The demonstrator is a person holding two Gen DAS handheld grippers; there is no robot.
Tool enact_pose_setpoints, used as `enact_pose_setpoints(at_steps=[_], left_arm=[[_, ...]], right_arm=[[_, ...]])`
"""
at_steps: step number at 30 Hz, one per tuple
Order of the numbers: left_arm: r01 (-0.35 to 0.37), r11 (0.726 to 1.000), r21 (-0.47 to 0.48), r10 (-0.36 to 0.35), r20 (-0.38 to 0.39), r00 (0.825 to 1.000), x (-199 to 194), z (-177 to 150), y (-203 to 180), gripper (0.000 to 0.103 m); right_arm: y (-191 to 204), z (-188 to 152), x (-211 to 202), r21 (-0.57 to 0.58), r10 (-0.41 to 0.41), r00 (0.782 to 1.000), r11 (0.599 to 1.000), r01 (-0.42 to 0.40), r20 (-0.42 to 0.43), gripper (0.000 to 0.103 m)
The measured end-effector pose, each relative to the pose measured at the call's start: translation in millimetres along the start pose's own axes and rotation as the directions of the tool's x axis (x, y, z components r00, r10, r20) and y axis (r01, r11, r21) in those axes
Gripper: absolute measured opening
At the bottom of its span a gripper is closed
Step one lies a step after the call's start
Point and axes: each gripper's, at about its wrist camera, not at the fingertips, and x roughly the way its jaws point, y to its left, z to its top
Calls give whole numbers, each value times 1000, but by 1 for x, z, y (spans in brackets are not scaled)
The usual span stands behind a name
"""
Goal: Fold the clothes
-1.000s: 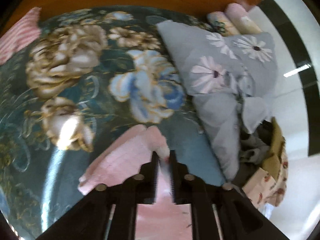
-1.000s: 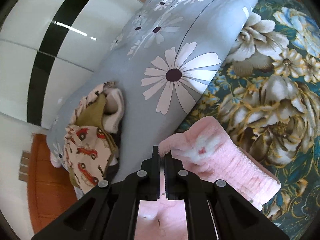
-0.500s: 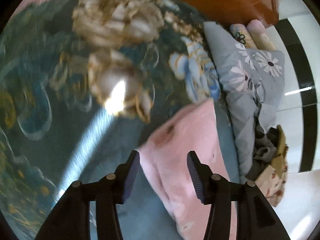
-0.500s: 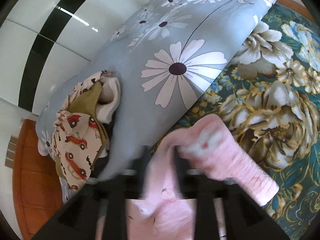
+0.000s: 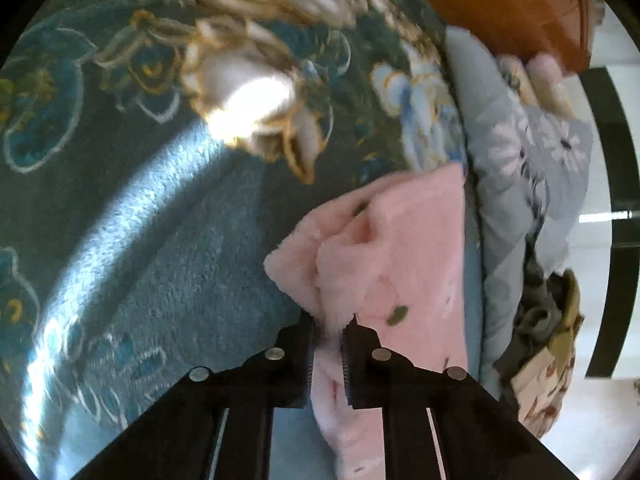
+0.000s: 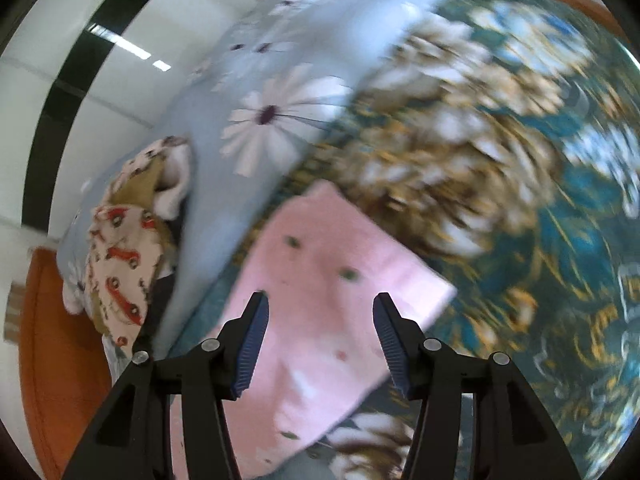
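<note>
Step in hand: a fold of the pink garment [image 5: 404, 248] on the bed [image 5: 168, 264], judged part-way, with one side gripped and the other let go.
Left hand-held gripper [image 5: 329, 330]: clenched on a fuzzy edge of the pink garment, fabric bunched between the jaws.
Right hand-held gripper [image 6: 320, 332]: released, jaws wide apart, poised above the garment's flat panel [image 6: 320, 280] with nothing between them.
Garment's place: on the flowered bedcover, along the bed's edge beside the grey daisy quilt [image 6: 272, 120].
Other clothes: a heap with a car-print piece [image 6: 120, 264] lies past the quilt.
Next move calls for: probably carrying the gripped edge across the flat panel, keeping layers aligned; the right could pin or smooth it.
</note>
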Motion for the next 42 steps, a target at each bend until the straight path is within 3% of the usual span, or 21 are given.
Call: enact_pose_setpoints(at_steps=[3, 4, 15, 21, 23, 25, 28, 31, 34, 36, 38, 42], left_arm=[[-41, 994, 98, 35, 66, 997, -13, -4, -18, 10], [-59, 989, 133, 48, 85, 995, -18, -5, -24, 9], [-59, 991, 120, 45, 114, 992, -47, -3, -35, 9], [-26, 996, 91, 15, 123, 992, -66, -8, -36, 9], [-28, 995, 94, 16, 128, 992, -71, -11, -39, 9], [-25, 995, 101, 11, 136, 991, -77, -13, -43, 9], [-12, 991, 135, -9, 153, 988, -91, -14, -54, 9], [15, 978, 207, -53, 180, 982, -116, -12, -71, 9], [70, 965, 253, -127, 216, 968, -149, -15, -76, 9], [117, 959, 260, -185, 258, 948, -176, -27, -56, 9], [55, 968, 246, -125, 279, 952, -183, -37, -25, 9], [-82, 990, 114, 56, 213, 975, -161, -55, 55, 9]], right_arm=[[-27, -9, 4, 66, 25, 1000, 998, -24, -14, 57], [-35, -11, 7, 85, 42, 999, 996, -40, -25, 62], [-66, -19, 57, 216, 158, 987, 965, -147, -35, 70], [-67, -16, 71, 282, 149, 989, 949, -142, -3, 70], [-71, -17, 72, 311, 145, 989, 940, -142, 13, 61], [-72, -18, 72, 355, 134, 991, 926, -131, 15, 31], [-57, -9, 66, 310, 169, 986, 937, -158, -8, 19], [-14, 11, 37, 127, 287, 958, 951, -282, -24, 17], [20, 28, -9, -48, 417, 909, 908, -417, -18, 16], [24, 27, -37, -129, 465, 885, 877, -463, -14, 16], [6, 20, -46, -151, 446, 895, 883, -444, -21, 16], [-63, 0, -11, -54, 268, 960, 961, -273, -86, 16]])
